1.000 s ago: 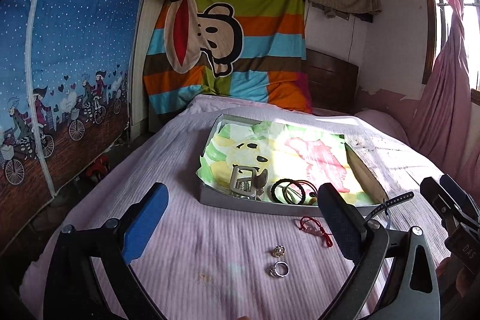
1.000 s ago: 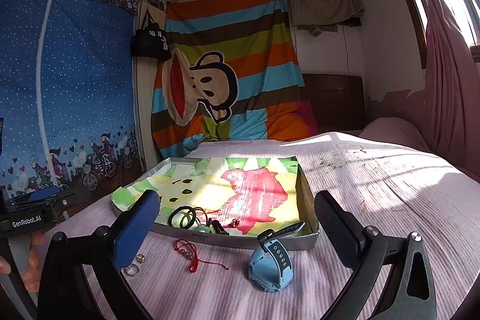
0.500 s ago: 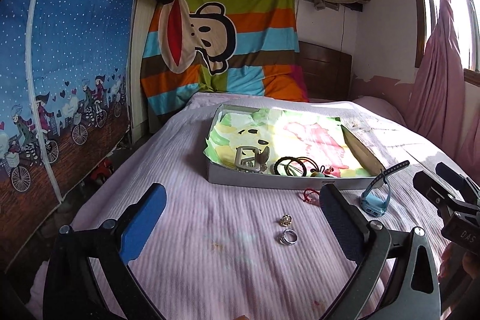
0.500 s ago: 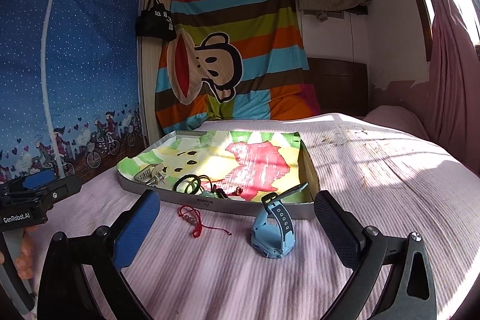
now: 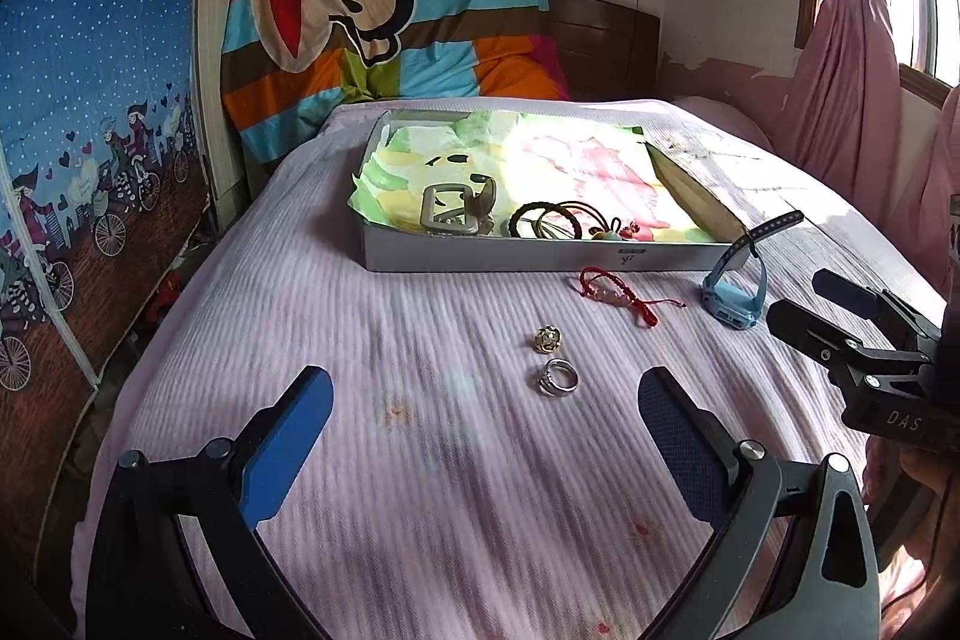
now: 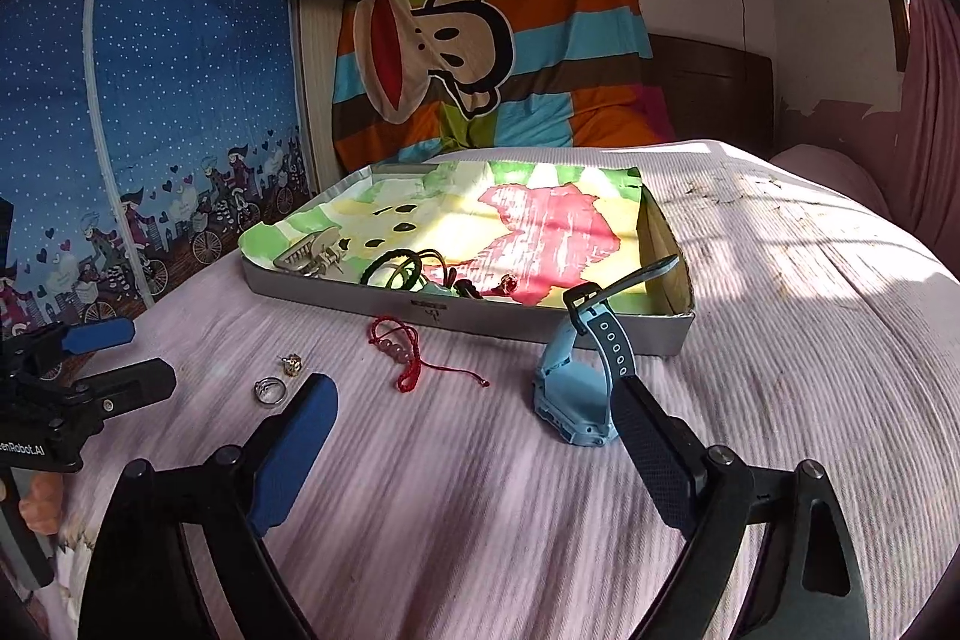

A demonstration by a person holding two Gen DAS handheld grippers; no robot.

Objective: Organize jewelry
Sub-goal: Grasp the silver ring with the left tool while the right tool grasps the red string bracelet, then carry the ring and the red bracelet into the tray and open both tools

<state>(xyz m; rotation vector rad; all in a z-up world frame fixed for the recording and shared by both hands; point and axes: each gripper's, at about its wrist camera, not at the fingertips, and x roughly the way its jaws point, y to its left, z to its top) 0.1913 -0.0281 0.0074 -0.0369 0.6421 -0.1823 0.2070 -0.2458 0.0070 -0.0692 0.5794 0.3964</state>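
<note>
Both claws have been brought lower toward the bed [image 5: 372,460]. The right claw [image 6: 474,418], just narrowed, and left claw [image 5: 486,412] are held open, empty. The ring [image 5: 559,376] is seen before the box [image 5: 540,256].

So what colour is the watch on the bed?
The watch is light blue with a darker strap, clearest in the right wrist view.

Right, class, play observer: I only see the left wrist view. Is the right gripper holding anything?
Observer: No. The right wrist view shows the right gripper open, jaws just closing in, nothing between its pads.
Operator: And the light blue plastic watch?
Observer: It stands right by that gripper's right fingertip; contact unclear.
Operator: What holds the left gripper?
Observer: A hand grips its handle.
</note>
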